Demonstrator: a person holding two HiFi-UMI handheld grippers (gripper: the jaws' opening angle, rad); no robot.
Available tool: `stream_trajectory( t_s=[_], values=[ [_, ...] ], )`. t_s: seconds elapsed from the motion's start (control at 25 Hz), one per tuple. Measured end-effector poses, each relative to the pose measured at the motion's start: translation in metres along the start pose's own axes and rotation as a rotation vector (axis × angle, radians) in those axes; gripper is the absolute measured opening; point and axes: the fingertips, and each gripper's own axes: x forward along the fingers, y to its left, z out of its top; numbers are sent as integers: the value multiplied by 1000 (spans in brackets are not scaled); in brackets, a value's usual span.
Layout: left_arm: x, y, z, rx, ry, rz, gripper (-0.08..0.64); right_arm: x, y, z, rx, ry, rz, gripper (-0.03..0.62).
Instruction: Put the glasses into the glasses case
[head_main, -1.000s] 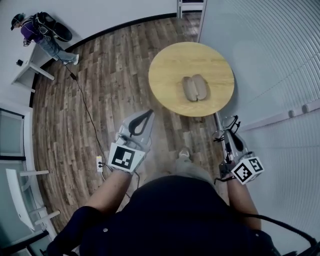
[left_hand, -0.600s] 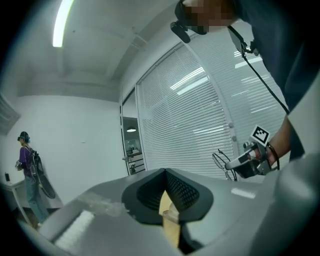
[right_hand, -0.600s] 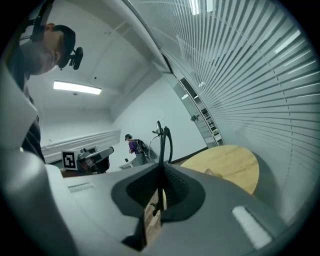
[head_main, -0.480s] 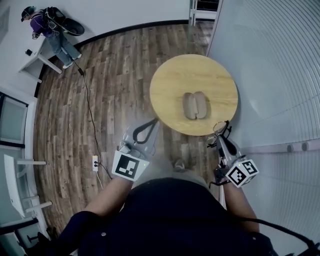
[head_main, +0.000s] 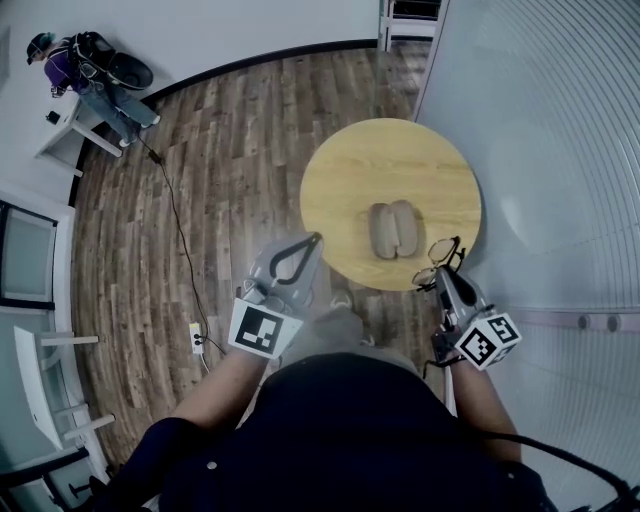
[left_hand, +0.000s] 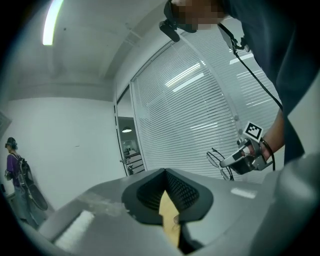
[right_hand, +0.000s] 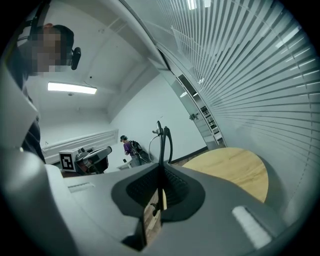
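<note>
Glasses (head_main: 441, 250) are in the air at the near right rim of the round worktop (head_main: 340, 180), pinched in the right gripper (head_main: 447, 280). Its jaws are closed thin on the frame. In the right gripper view the frame (right_hand: 161, 134) stands edge-on, straight above the jaw tips.

Risks:
- The grip is a narrow pinch on thin wire, so the glasses could swivel or slip. They hang near the worktop edge, so a drop may hit the floor.
- The temples look unfolded in the left gripper view (left_hand: 218, 159), though they are too small to be sure. If so, they would foul the case rim.
- The case (head_main: 393, 229) lies loose and open, so a push from the frame could skid it.

Orientation:
- The glasses stick out ahead of the jaws toward the worktop.
- Their lens-to-lens axis runs diagonally, partly across the case's long axis, which points away from the person. Needs a turn to line up.

Left gripper (head_main: 316, 240) is off the worktop's near left edge, jaws tip to tip, holding nothing.
</note>
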Motion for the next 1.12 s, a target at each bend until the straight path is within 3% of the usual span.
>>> stream_trajectory(
  t_s=[0.52,0.8,1.12],
  values=[
    [74,86,-31,-52,0,-80,6,91,-28,8,50,75,-95,21],
    [95,92,-33,-91,7,-122,5,111,-34,6,75,139,-102,21],
    [133,107,-45,-100,35,-66,5,139,-69,10,88,214,-46,21]
  ],
)
